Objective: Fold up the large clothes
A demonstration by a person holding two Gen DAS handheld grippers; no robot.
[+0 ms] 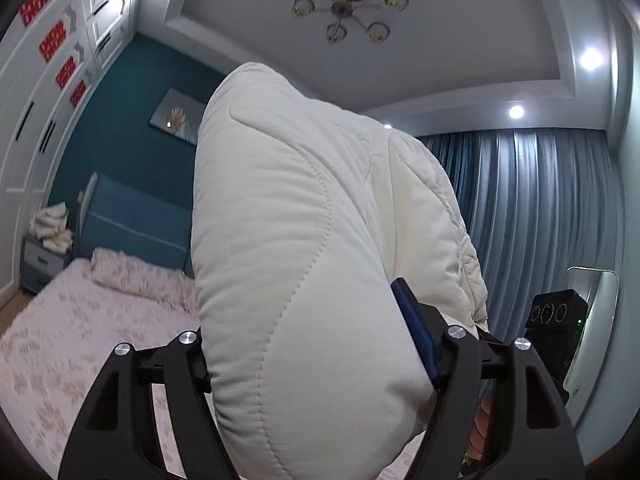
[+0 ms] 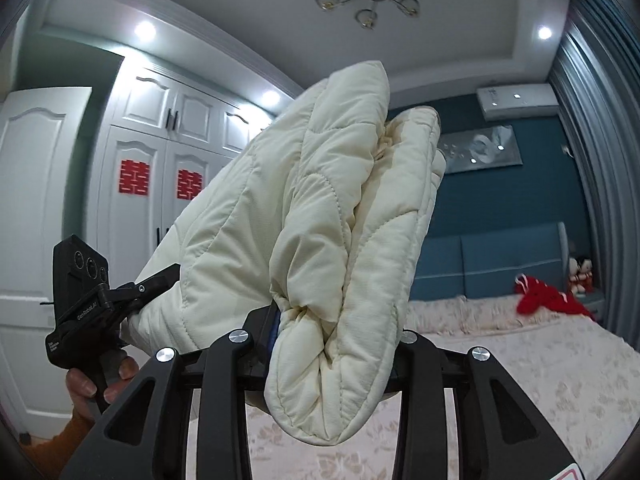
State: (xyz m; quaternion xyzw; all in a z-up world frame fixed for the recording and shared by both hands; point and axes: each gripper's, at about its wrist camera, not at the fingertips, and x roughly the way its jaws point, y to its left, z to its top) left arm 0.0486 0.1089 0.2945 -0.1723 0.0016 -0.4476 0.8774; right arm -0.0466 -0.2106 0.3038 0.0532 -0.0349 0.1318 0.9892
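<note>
A cream quilted padded jacket (image 1: 304, 248) is held up in the air above the bed by both grippers. My left gripper (image 1: 316, 364) is shut on a thick puffy fold of it; the blue pad (image 1: 416, 340) of one finger presses its right side. In the right wrist view, my right gripper (image 2: 332, 344) is shut on a bunched, doubled edge of the jacket (image 2: 336, 216). The left gripper (image 2: 132, 292) also shows there at the left, clamped on the jacket's other end, with a hand on its handle. The jacket hides most of the space ahead.
Below lies a bed with a pale floral cover (image 2: 520, 364) and a blue headboard (image 2: 488, 268). A red garment (image 2: 548, 292) lies near the pillows. White wardrobes (image 2: 160, 168) stand at one side, grey curtains (image 1: 540, 208) at the other. A nightstand with folded cloth (image 1: 48, 240) stands beside the bed.
</note>
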